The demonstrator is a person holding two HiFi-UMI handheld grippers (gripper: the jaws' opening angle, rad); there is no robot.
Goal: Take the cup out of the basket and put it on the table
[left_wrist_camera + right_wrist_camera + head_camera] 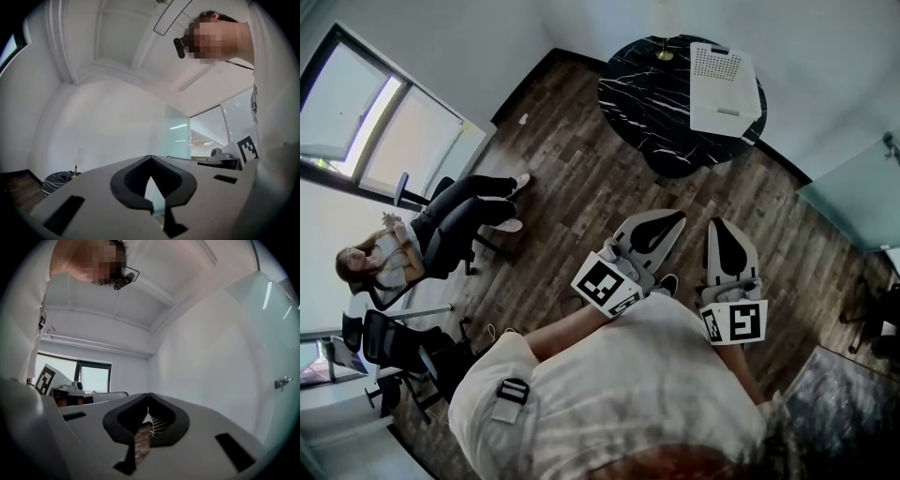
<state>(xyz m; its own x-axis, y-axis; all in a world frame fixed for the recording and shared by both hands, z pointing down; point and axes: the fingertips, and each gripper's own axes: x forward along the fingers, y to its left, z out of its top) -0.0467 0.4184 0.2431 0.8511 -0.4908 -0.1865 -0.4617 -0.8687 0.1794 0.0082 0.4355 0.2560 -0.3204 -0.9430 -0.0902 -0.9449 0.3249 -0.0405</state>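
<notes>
Head view: left gripper and right gripper held close to the wearer's chest over the wood floor, each with its jaws closed tip to tip. The white basket sits on the round black table, well apart from both; the cup cannot be made out

I count two claws of mine: one left claw and one right claw. There is one round black worktop, with one white basket and one small gold thing on it. One seated person, one window.
</notes>
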